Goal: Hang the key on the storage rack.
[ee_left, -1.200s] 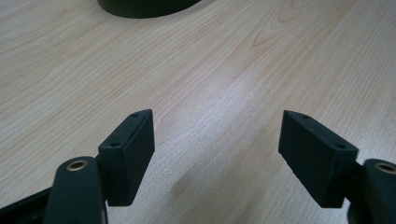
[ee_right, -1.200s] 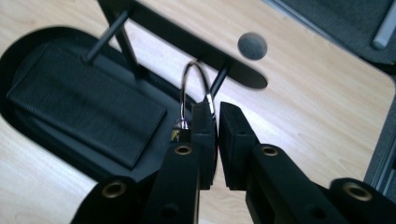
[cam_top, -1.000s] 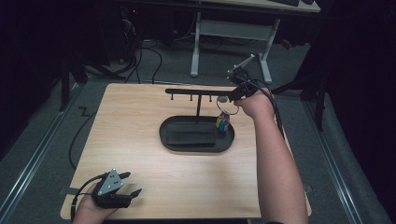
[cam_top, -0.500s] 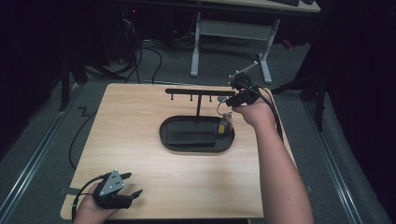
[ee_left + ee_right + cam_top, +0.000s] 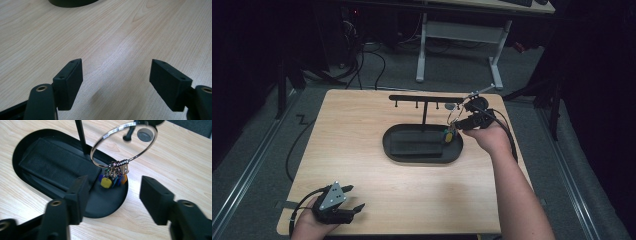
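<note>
Since a second ago, right tongs have spread off the key ring, now hung on the rack over the tray; withdraw them straight back, clear of the ring; left tongs rest spread on the worktop.

Sitting on the one wooden table are one black oval tray, one key ring and two grippers, left gripper and right gripper.
</note>
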